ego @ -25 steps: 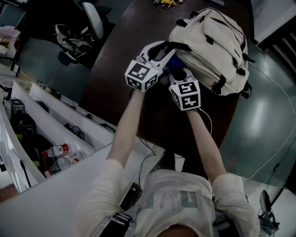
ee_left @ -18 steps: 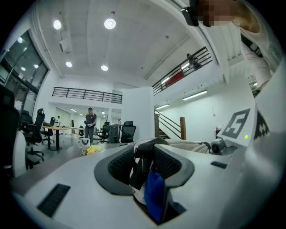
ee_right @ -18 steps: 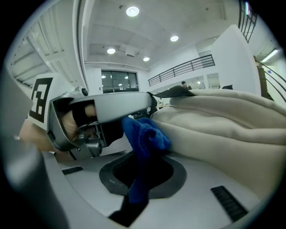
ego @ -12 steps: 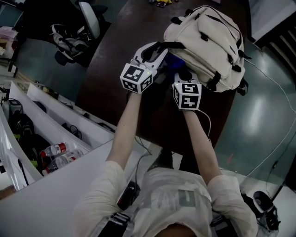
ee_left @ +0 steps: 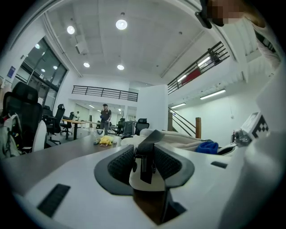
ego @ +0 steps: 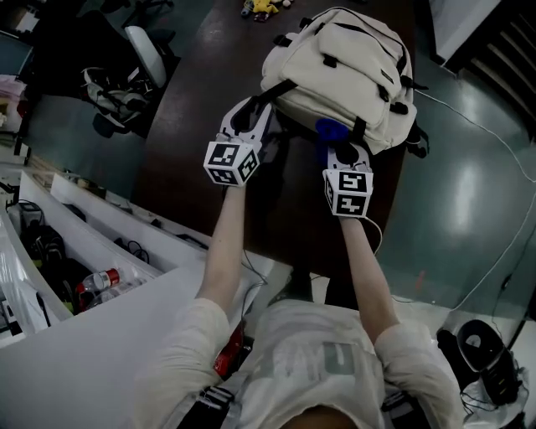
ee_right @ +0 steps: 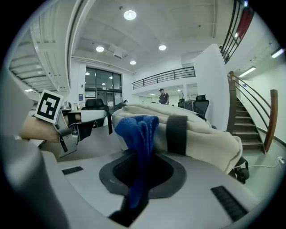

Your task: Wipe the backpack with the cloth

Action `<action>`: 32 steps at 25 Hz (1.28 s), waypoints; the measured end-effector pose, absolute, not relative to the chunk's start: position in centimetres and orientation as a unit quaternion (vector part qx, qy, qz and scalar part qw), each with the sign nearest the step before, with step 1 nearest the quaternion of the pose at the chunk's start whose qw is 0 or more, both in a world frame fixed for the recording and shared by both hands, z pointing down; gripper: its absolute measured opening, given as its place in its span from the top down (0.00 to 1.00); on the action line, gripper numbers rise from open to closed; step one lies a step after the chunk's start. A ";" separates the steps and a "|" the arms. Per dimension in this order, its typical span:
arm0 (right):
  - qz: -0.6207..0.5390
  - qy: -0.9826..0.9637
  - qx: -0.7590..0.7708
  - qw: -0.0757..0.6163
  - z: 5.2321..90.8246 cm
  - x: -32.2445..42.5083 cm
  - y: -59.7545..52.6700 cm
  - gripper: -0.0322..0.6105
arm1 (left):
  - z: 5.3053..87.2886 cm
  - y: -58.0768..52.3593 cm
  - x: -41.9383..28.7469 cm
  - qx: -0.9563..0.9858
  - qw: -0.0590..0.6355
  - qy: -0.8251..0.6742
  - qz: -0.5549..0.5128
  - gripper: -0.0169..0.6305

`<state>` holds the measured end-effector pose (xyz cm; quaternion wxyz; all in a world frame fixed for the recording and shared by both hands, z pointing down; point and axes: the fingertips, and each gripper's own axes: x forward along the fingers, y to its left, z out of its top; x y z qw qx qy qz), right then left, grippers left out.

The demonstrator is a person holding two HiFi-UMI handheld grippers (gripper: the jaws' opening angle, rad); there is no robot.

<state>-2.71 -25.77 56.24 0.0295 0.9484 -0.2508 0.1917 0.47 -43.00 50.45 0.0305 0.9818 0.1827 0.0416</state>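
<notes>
A cream backpack (ego: pixel 343 67) with black straps lies on the dark table (ego: pixel 209 92). My left gripper (ego: pixel 255 117) is shut on a black strap (ee_left: pixel 146 154) at the backpack's near left corner. In the right gripper view a blue cloth (ee_right: pixel 137 134) stands pinched between the jaws, right against the backpack (ee_right: pixel 196 134). From the head view my right gripper (ego: pixel 339 144) sits at the backpack's near edge with the blue cloth (ego: pixel 330 129) bunched at its tip, touching the fabric.
An office chair (ego: pixel 138 50) with a bag on it stands left of the table. White shelving (ego: pixel 100 226) with bottles (ego: pixel 105 281) runs along the left. A small yellow toy (ego: pixel 261 7) lies at the table's far end. A white cable (ego: pixel 494 142) trails on the floor at right.
Both grippers and the backpack shifted up and left in the head view. The right gripper moved away from the left one, along the backpack's near edge with the cloth.
</notes>
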 end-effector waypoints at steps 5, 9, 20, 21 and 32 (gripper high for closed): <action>0.200 -0.213 0.956 0.022 56.4 -3.1 -21.3 0.88 | 50.9 -42.0 -1.0 0.984 0.043 0.164 0.048 0.76; 0.209 -0.198 0.957 0.040 56.9 -2.9 -18.0 0.88 | 50.9 -41.2 -2.0 0.986 0.045 0.154 0.048 0.76; 0.228 -0.183 0.956 0.032 58.3 -3.4 -14.0 0.88 | 50.5 -39.3 -4.0 0.989 0.063 0.132 0.039 0.76; 0.230 -0.179 0.956 0.029 58.4 -3.4 -13.5 0.88 | 50.5 -39.1 -4.2 0.989 0.061 0.132 0.040 0.76; 0.254 -0.142 0.957 0.019 59.6 -2.0 -7.8 0.88 | 51.3 -38.4 -6.6 0.991 0.059 0.112 0.053 0.76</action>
